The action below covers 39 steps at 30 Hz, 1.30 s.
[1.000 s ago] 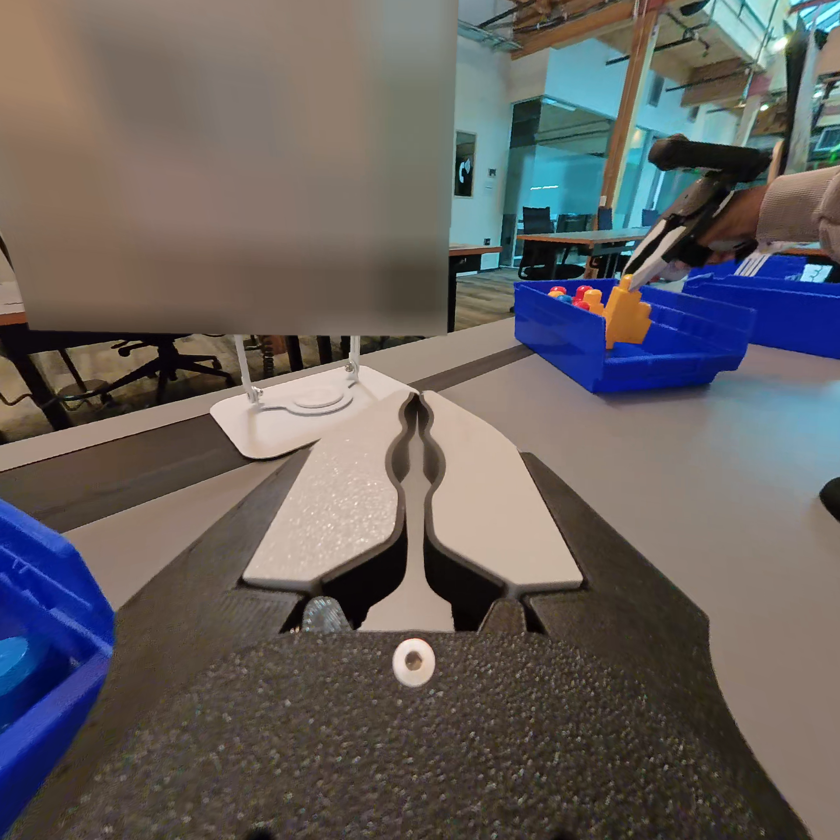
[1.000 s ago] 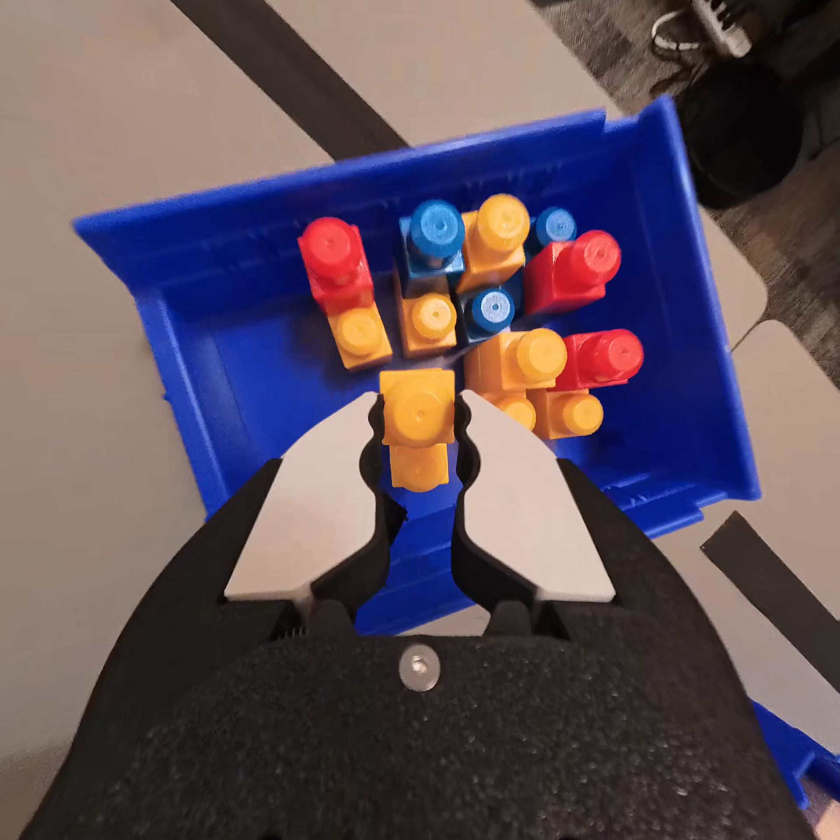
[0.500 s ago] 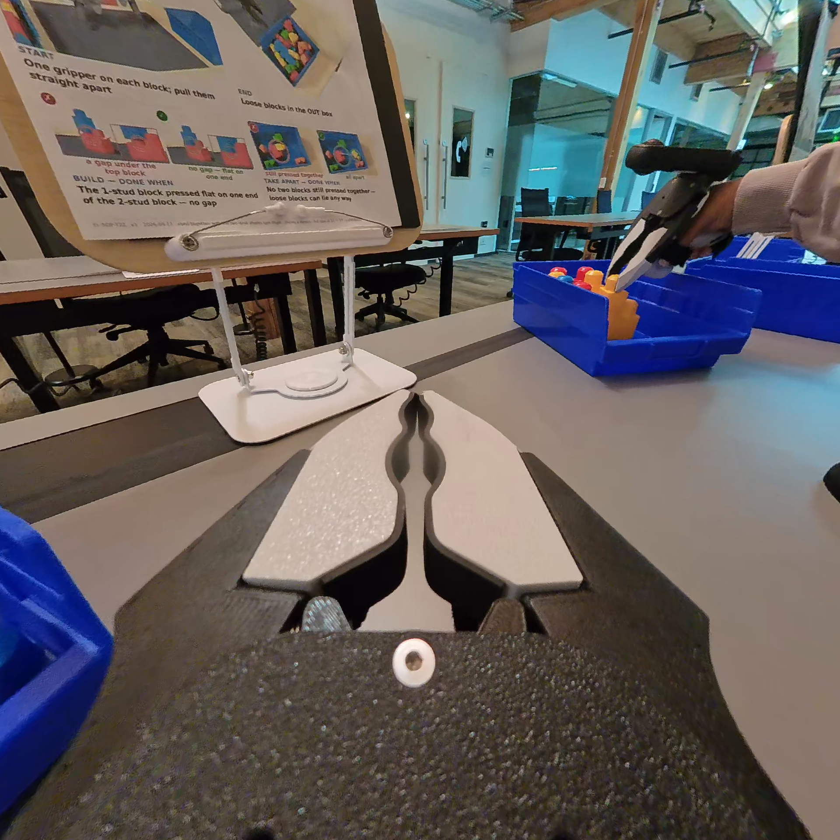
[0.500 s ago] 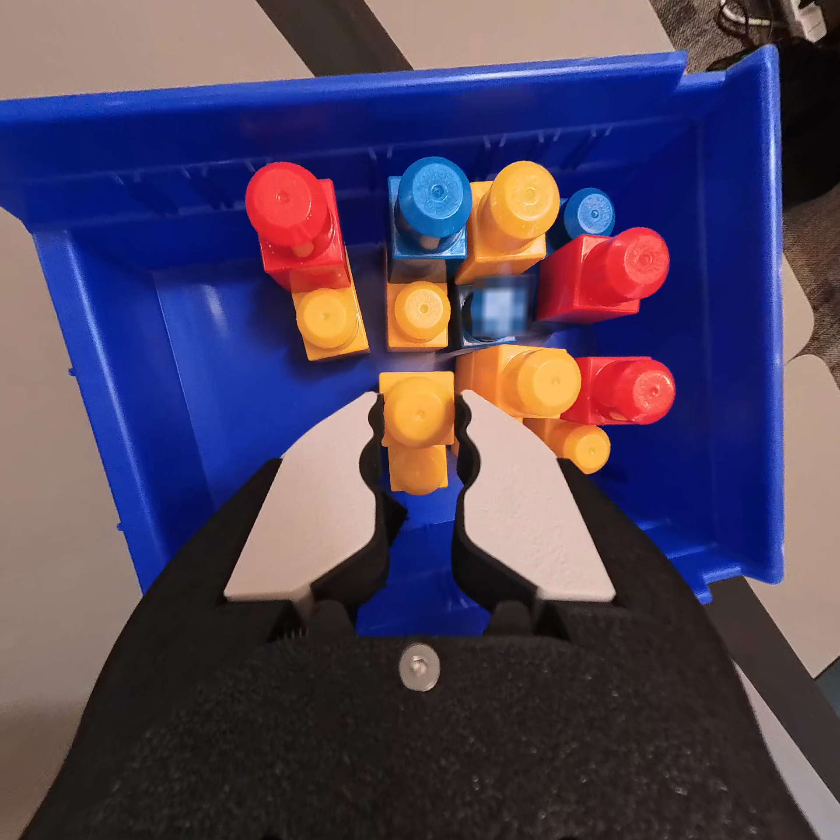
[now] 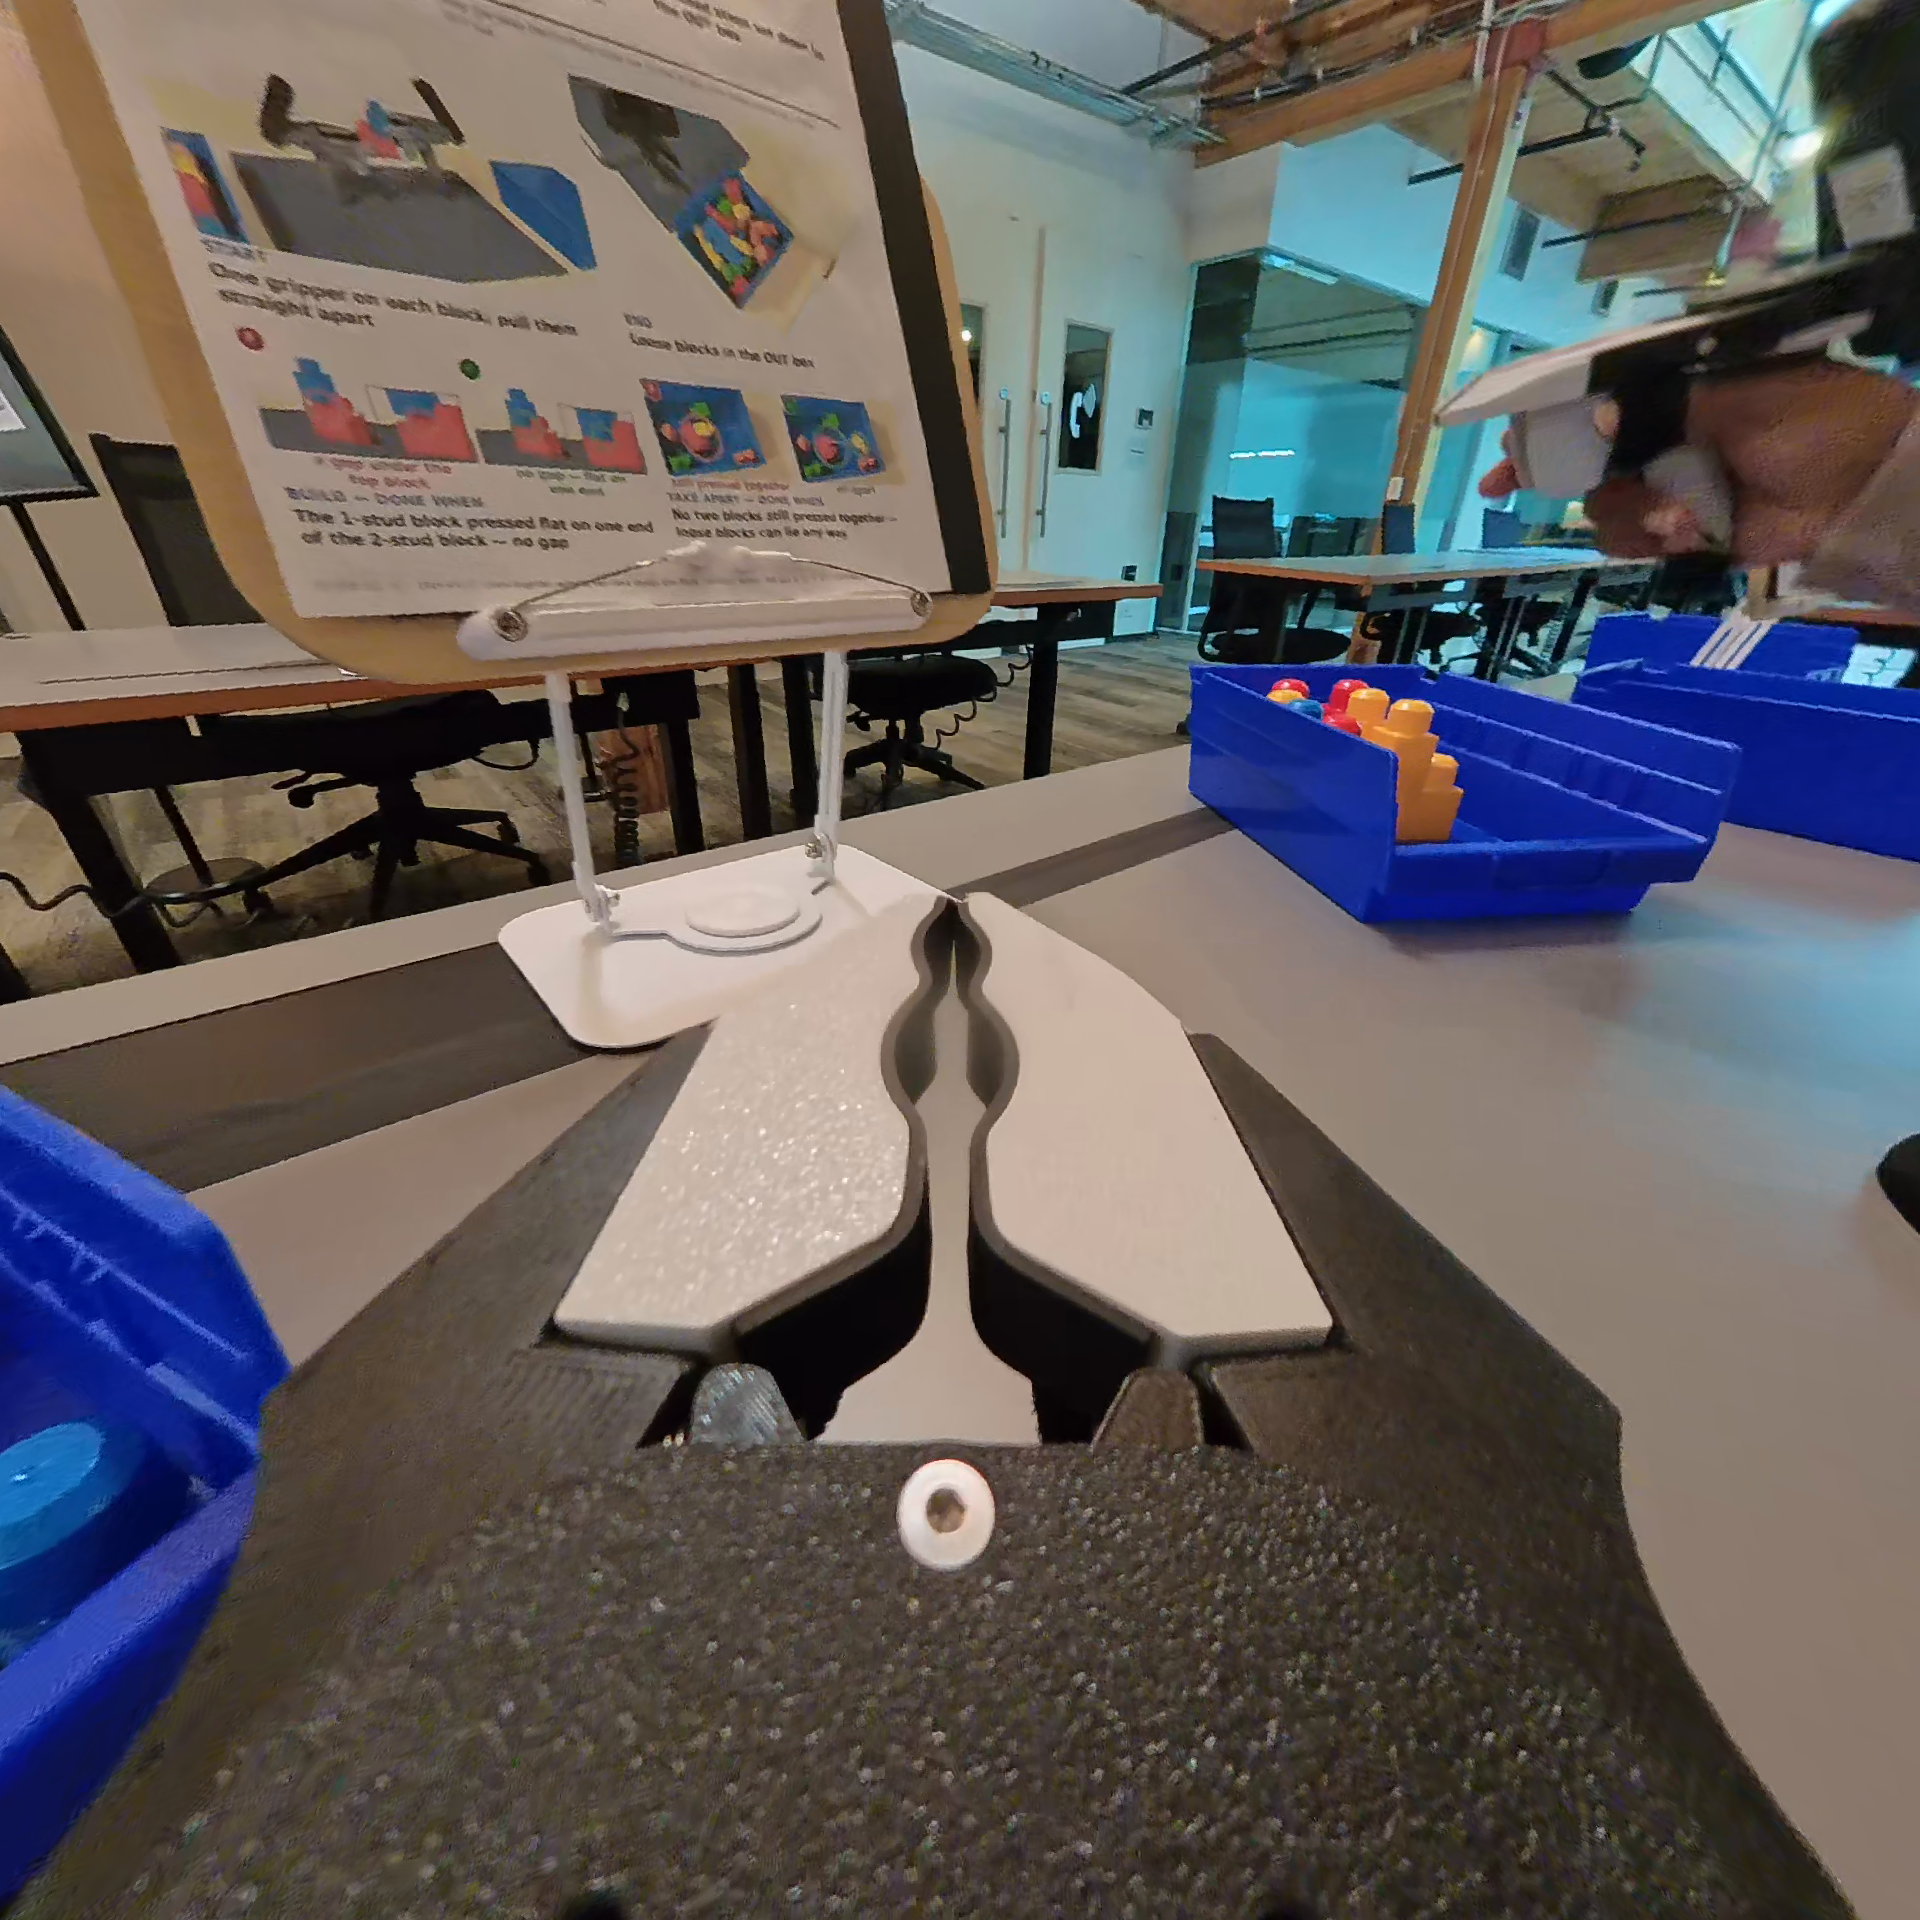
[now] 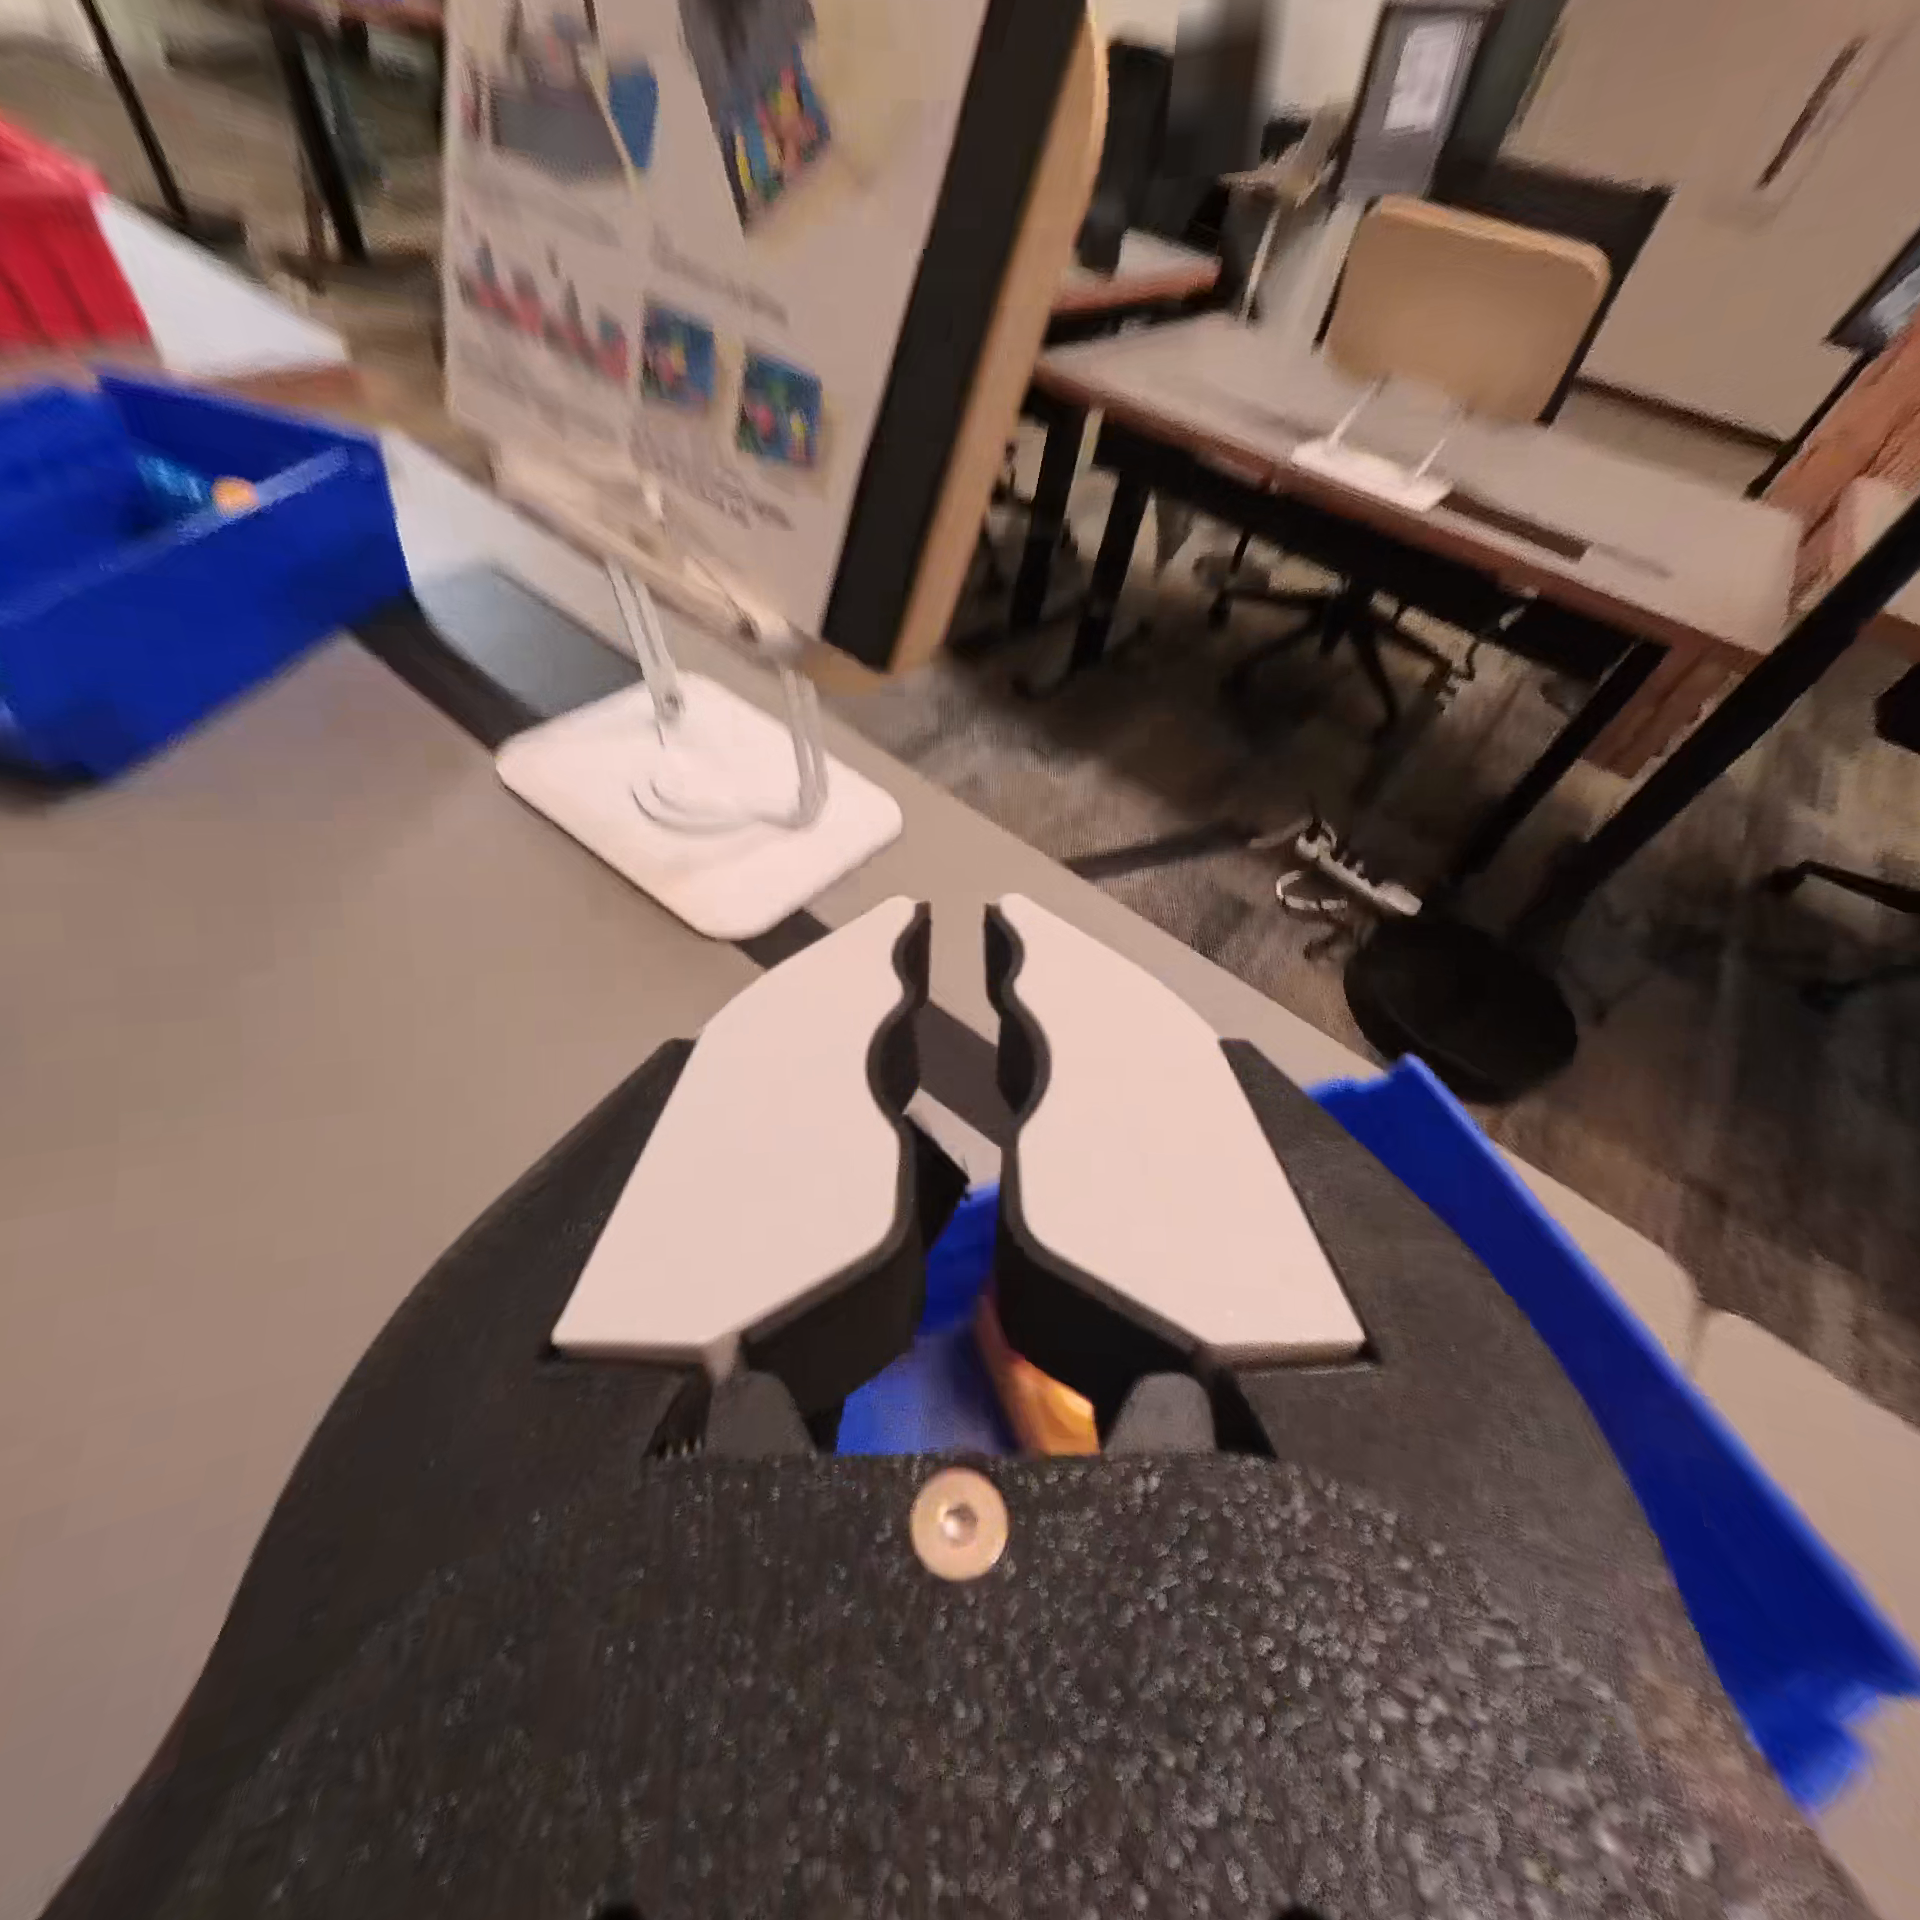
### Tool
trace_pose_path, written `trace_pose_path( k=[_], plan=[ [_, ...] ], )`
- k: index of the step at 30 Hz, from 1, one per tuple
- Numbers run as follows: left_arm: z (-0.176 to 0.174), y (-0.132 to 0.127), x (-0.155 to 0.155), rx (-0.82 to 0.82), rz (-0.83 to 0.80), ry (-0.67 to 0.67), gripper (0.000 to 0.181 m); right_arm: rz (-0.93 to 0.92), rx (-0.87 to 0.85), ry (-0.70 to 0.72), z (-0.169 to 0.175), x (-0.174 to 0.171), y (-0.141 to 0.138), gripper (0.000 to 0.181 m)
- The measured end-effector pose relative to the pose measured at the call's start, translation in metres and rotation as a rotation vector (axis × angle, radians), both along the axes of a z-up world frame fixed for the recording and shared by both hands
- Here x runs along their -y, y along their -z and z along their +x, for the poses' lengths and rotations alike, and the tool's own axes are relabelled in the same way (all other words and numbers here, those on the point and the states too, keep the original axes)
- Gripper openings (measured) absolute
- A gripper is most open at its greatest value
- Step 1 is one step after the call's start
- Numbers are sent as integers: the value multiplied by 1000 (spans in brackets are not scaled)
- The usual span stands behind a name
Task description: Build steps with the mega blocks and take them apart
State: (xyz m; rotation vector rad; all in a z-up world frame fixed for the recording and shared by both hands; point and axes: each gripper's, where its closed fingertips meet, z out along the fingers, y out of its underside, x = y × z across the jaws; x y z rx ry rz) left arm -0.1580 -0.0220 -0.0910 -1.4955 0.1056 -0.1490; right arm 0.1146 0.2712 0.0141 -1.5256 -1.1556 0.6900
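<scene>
My left gripper (image 5: 954,916) is shut and empty, low over the grey table (image 5: 1507,1195). An orange two-block step (image 5: 1418,774) stands in a blue bin (image 5: 1455,878) at the right, among red, blue and orange blocks. My right gripper (image 6: 956,914) is empty, its jaws a narrow gap apart, raised above that bin (image 6: 1558,1309). A bit of an orange block (image 6: 1044,1397) shows below, between its fingers. In the left wrist view the right gripper (image 5: 1455,414) is blurred, held in a hand high above the bin.
An instruction board (image 5: 540,312) on a white stand (image 5: 707,935) stands at the table's far edge, just ahead of the left gripper. A second blue bin (image 5: 104,1351) with a blue block (image 5: 52,1496) is at the left. A third bin (image 5: 1818,748) is far right. The gap from one gripper's tips to the other's is roughly 40 cm.
My right gripper let go of the orange step in the bin, then rose and tilted up towards the instruction board. My left gripper stayed shut and barely moved.
</scene>
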Motion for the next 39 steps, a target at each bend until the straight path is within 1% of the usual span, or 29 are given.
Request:
trace_pose_path(
  k=[1, 2, 5, 8, 13, 14, 16, 20, 21, 23, 25, 28, 31, 35, 39],
  plan=[
    [-3, -2, 1, 5, 4, -10, 0, -1, -47, 5, -8, 14, 1, 7],
    [-6, -3, 1, 9, 6, -24, 0, 9, -84, 37, -14, 25, 5, 1],
    [-15, -6, 4, 11, 13, -68, 0, 29, -118, 125, -32, 60, 31, 0],
    [-29, -10, 7, 3, 21, -139, 0, -24, -161, 195, -47, 91, 63, 0],
    [-70, -22, 19, 30, 45, -311, 0, -75, -209, 306, -57, 121, 104, 0],
    [-81, -25, 23, 27, 51, -356, 0, -92, -212, 315, -59, 126, 111, 0],
    [-105, -33, 30, 15, 52, -447, 0, -68, -199, 337, -60, 129, 121, 0],
    [-155, -52, 39, 10, 38, -575, 0, -41, -171, 330, -60, 129, 131, 0],
    [-168, -57, 38, 5, 23, -601, 0, -31, -165, 328, -59, 128, 133, 0],
    [-193, -64, 34, -17, -18, -653, 6, -51, -163, 329, -56, 127, 138, 0],
    [-216, -65, 22, -12, -80, -678, 11, -104, -102, 313, -56, 127, 153, 0],
    [-248, -54, 1, 20, -194, -704, 26, -144, -86, 295, -57, 127, 160, 0],
    [-279, -28, -16, 13, -331, -760, 38, -134, -96, 296, -55, 127, 156, 0],
    [-307, 17, -29, 34, -486, -816, 39, -130, -114, 323, -48, 123, 151, 0],
    [-317, 56, -35, 84, -613, -838, 38, -129, -124, 351, -40, 117, 149, 0]
  ],
)
